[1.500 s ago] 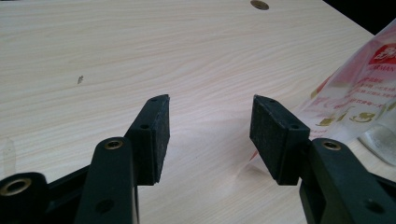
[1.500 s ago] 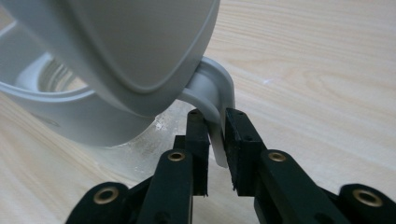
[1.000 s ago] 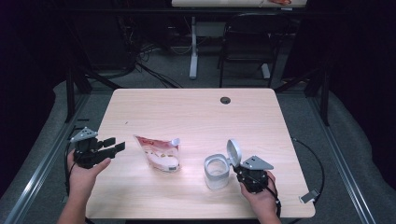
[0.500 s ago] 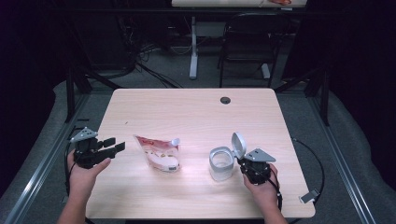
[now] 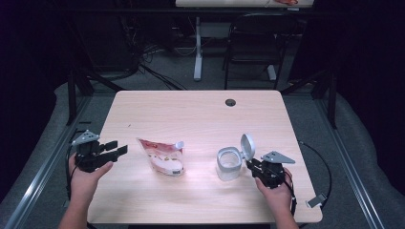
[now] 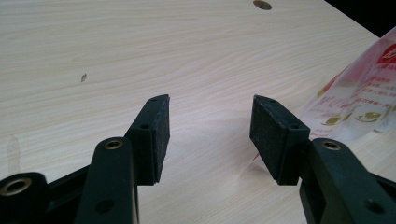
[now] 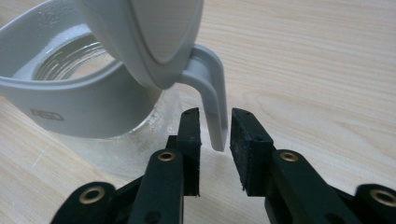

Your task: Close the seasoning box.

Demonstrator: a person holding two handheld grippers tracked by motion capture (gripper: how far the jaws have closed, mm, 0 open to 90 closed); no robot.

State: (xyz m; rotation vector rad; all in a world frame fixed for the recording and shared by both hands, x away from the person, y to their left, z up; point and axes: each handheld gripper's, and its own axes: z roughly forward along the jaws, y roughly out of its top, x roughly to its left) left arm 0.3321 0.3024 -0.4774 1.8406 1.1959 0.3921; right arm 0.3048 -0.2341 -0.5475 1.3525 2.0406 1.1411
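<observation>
Two things on table: jar with lid flipped up, refill pouch unpoured. Right gripper jaws just opening, loose around lid tab; left gripper wide, empty.

On your desk the pouch lies left of centre, toward the near edge, and the jar stands right of it, well apart. The jar's lid stands up on the side facing the right edge. Your right gripper sits just beside that side; your left gripper is at the left edge, left of the pouch.
</observation>
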